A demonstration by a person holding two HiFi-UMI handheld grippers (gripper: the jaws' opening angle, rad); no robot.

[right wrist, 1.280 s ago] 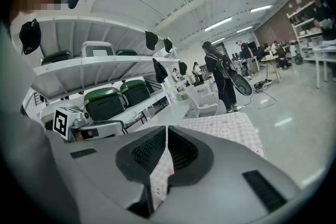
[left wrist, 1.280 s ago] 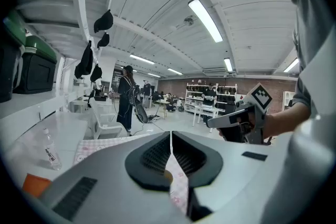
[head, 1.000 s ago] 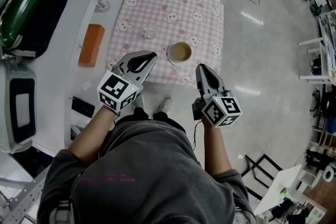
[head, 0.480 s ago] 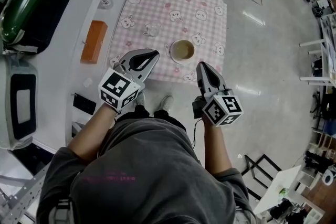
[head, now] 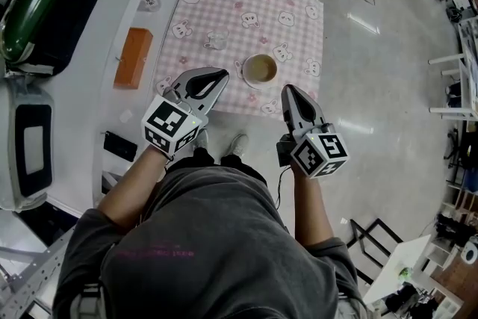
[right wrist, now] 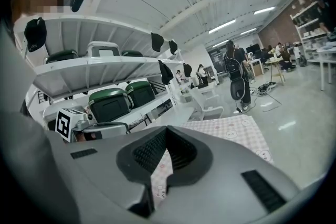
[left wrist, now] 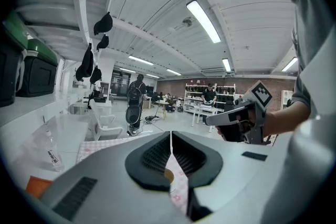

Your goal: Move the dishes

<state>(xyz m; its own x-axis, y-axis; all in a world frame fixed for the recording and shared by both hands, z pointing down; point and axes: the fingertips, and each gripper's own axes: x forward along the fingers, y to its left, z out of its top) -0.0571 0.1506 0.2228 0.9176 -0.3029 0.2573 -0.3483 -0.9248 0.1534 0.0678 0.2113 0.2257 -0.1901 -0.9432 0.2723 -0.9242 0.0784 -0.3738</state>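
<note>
Your left gripper (head: 215,76) and right gripper (head: 288,92) were both shut and empty, the bowl (head: 259,71) sat on the pink cloth (head: 246,4) between their tips, so you needed jaws opened before going for its rim.

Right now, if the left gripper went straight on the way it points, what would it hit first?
Probably the cup on the cloth: the left gripper's own view shows it just ahead, below its shut tips. Depth is unclear, so it could land on the cloth short of it.
</note>
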